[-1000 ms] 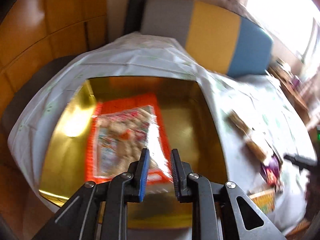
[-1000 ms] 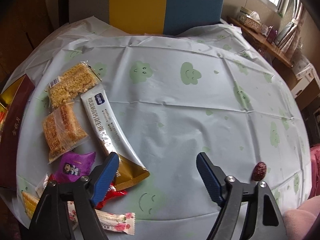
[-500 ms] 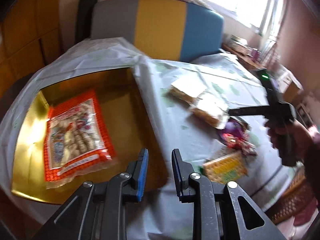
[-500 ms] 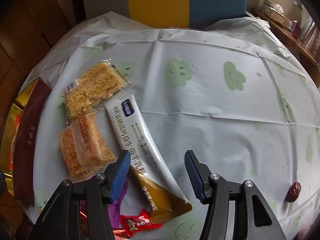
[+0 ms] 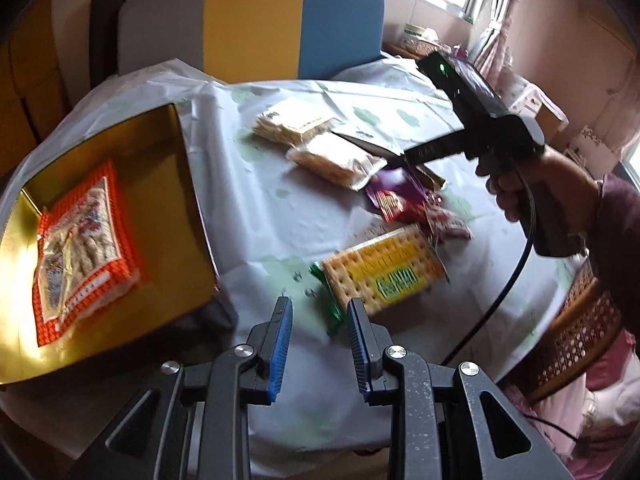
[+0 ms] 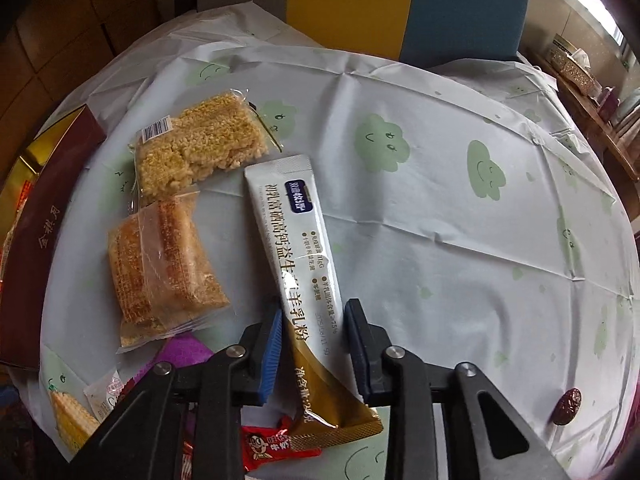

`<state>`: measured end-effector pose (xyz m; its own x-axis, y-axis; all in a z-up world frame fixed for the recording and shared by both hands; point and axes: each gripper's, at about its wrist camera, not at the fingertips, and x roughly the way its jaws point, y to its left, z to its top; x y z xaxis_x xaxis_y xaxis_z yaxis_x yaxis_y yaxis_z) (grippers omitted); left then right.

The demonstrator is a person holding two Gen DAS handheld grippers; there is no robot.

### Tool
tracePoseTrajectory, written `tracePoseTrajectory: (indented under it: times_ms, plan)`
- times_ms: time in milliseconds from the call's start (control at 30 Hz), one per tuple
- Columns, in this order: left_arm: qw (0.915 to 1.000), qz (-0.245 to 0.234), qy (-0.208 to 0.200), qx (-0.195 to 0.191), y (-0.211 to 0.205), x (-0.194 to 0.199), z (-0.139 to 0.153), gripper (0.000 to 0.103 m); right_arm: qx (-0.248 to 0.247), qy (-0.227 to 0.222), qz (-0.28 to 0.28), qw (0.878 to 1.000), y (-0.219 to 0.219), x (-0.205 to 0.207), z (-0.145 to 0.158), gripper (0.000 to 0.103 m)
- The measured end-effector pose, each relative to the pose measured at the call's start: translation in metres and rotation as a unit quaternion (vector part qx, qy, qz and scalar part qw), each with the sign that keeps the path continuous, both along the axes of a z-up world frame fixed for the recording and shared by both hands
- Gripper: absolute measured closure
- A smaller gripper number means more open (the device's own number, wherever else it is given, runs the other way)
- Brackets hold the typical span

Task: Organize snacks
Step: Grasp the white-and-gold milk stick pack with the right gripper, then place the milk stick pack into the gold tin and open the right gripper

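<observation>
A gold box [image 5: 172, 216] on the left holds an orange snack bag [image 5: 84, 248]. My left gripper [image 5: 320, 320] is open and empty, just in front of a yellow cracker pack [image 5: 384, 268]. My right gripper [image 6: 312, 332] is open, its jaws either side of a long white and gold milk powder sachet [image 6: 300, 248], which lies flat on the tablecloth. Left of the sachet lie a rice crisp pack [image 6: 200, 144] and a clear pack of sesame bars [image 6: 164, 264]. The right gripper's body [image 5: 492, 120] shows in the left wrist view above the snack pile.
A purple packet [image 5: 396, 192] and small red candies [image 6: 276, 444] lie near the front edge. A red date [image 6: 568, 406] sits alone at the right. The box's maroon wall [image 6: 40, 248] stands at the left. A grey, yellow and blue chair [image 5: 256, 20] is behind the table.
My left gripper swung right from over the gold box toward the cracker pack and opened slightly. My right gripper moved forward and narrowed around the sachet.
</observation>
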<state>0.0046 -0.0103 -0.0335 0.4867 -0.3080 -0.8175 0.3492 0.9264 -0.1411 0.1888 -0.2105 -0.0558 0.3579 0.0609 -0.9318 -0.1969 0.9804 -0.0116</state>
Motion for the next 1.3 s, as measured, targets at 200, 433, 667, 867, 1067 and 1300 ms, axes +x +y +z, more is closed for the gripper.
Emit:
tracePoseTrajectory:
  times_ms: [200,433,667,867,1067,1300]
  plan:
    - [0.9999,0.009,0.006,-0.001,0.009,-0.003,-0.004,0.074,0.005,-0.012,-0.016,1.000,-0.006,-0.004,0.014,0.074]
    - [0.9998,0.014,0.008,-0.008,0.016,-0.006,-0.004,0.074,0.040,-0.053,-0.049,0.997,-0.021,-0.011,0.040,0.078]
    - [0.9996,0.018,0.011,-0.018,0.021,-0.009,-0.007,0.074,0.105,-0.067,-0.017,0.992,0.002,-0.038,0.071,0.079]
    - [0.9996,0.019,0.004,-0.022,0.026,-0.014,-0.006,0.074,0.163,-0.053,0.048,0.984,0.065,-0.052,0.095,0.079]
    - [0.9989,0.037,0.004,-0.029,0.041,-0.015,-0.007,0.074,0.197,-0.021,0.099,0.975,0.143,-0.046,0.100,0.079]
    - [0.9974,0.062,0.005,-0.038,0.058,-0.014,-0.009,0.074,0.192,0.001,0.116,0.974,0.214,-0.023,0.086,0.062]
